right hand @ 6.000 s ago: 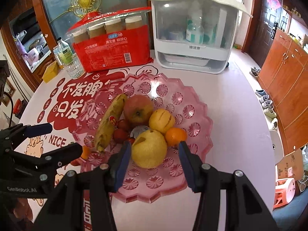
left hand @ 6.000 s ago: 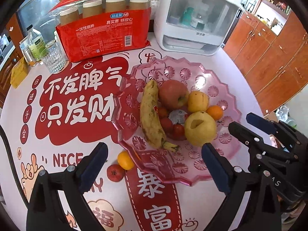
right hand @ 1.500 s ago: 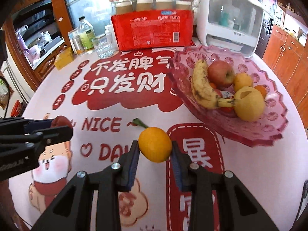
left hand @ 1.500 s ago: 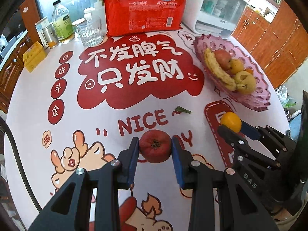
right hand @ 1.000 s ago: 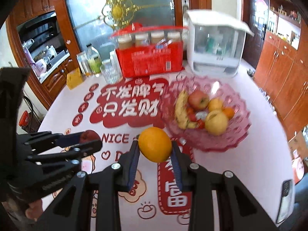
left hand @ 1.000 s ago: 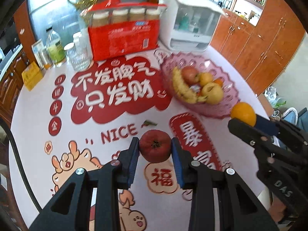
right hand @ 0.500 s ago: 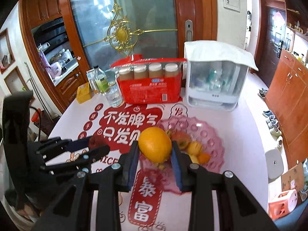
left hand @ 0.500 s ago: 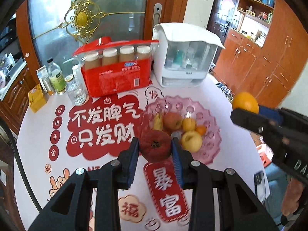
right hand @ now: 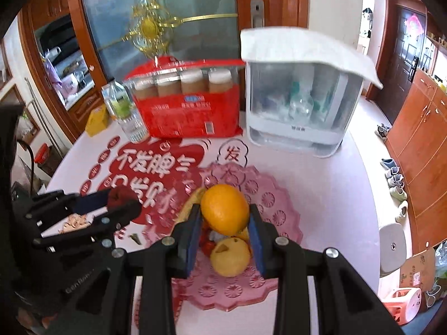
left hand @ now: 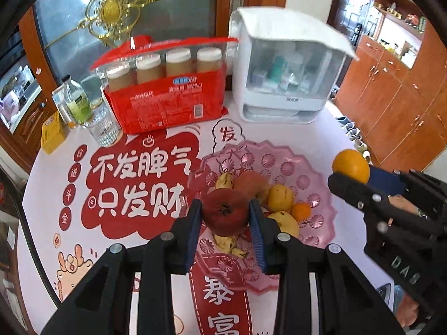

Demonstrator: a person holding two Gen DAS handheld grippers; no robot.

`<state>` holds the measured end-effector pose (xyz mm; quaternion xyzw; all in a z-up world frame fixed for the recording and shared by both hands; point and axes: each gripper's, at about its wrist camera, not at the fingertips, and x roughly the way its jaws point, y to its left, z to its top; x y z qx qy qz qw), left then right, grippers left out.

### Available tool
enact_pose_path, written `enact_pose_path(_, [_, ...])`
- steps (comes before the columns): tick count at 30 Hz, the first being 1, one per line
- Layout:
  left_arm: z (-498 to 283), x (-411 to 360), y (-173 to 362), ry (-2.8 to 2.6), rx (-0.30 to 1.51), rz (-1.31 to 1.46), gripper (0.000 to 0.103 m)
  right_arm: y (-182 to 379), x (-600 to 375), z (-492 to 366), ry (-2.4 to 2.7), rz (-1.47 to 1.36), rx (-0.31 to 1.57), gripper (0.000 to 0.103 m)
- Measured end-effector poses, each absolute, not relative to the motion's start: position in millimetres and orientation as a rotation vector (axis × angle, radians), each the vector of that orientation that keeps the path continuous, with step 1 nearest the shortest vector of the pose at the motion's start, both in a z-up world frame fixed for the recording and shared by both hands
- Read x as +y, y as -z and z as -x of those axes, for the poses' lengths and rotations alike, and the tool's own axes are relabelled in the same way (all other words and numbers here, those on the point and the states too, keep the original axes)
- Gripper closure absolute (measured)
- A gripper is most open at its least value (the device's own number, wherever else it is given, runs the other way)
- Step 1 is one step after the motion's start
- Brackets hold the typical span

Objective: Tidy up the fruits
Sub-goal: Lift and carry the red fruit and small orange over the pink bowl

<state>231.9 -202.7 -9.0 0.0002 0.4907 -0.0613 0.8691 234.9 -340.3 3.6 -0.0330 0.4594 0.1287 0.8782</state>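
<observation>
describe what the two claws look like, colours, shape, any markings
Both claws are black plastic frames with triangular cut-outs and silver screw heads. The left claw and the right claw each carry flat blue pads on the inner faces of their fingers. Pale embossed lettering marks their sides, and a black cable trails off at the left edge.

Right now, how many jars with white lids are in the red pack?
4, standing side by side in the red pack: first jar leftmost, second, third, fourth rightmost. More could be hidden behind them.
</observation>
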Motion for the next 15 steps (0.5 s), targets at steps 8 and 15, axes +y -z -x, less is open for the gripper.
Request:
enact_pose_path(8, [-257, -212, 76, 0.092, 1.136, 0.008, 0.071, 60, -345, -260, -0.267, 0.071, 1.044, 0.070])
enact_pose_path(15, [-272, -220, 115, 0.077, 1.193, 0.004, 0.071, 102, -348, -277, -0.239, 0.082, 1.098, 0.070])
